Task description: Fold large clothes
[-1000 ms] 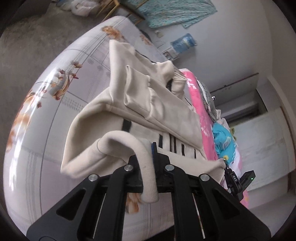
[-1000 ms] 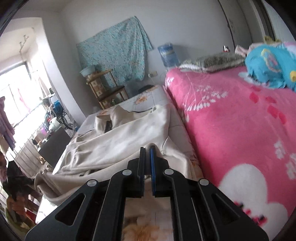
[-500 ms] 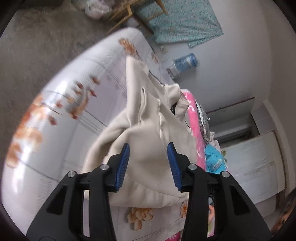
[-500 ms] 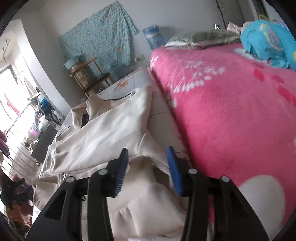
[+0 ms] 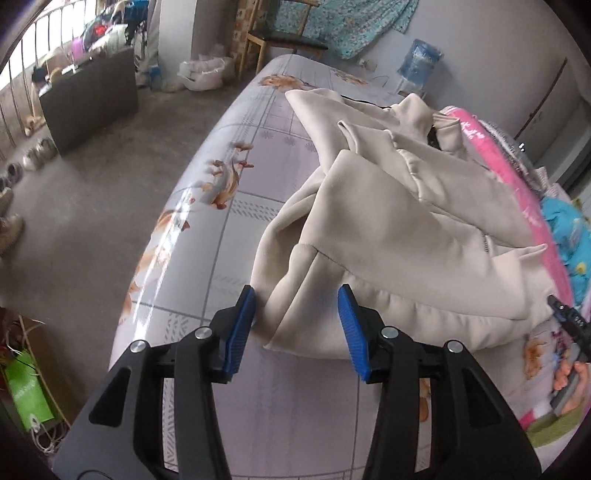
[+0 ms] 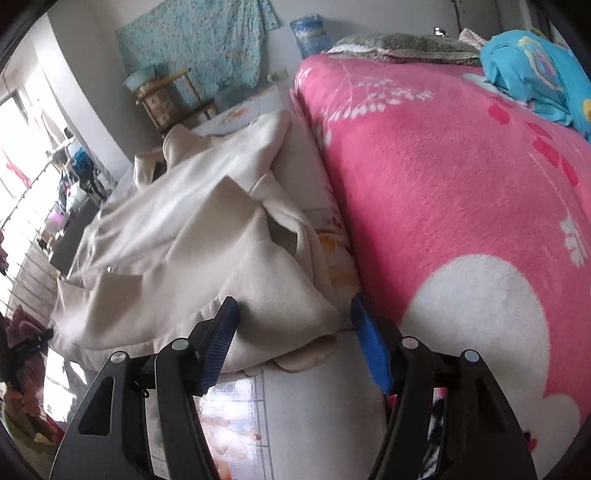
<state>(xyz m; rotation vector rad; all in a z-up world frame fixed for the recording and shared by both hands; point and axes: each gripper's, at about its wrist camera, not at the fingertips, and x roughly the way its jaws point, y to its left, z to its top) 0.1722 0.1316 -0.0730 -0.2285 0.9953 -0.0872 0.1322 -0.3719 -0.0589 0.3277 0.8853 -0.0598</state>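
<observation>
on the floral sheet (image 5: 240, 206) beside the pink blanket (image 6: 461, 177), your left gripper (image 5: 297, 325) and right gripper (image 6: 295, 328) have both just been opening, jaws apart and gripping nothing, so the folded cream garment (image 5: 399, 221) can settle flat.

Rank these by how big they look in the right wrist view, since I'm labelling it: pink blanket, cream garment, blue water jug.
1. pink blanket, filling most of the right half.
2. cream garment, close behind; nearness to the camera makes true size unsure.
3. blue water jug, small against the far wall.
</observation>
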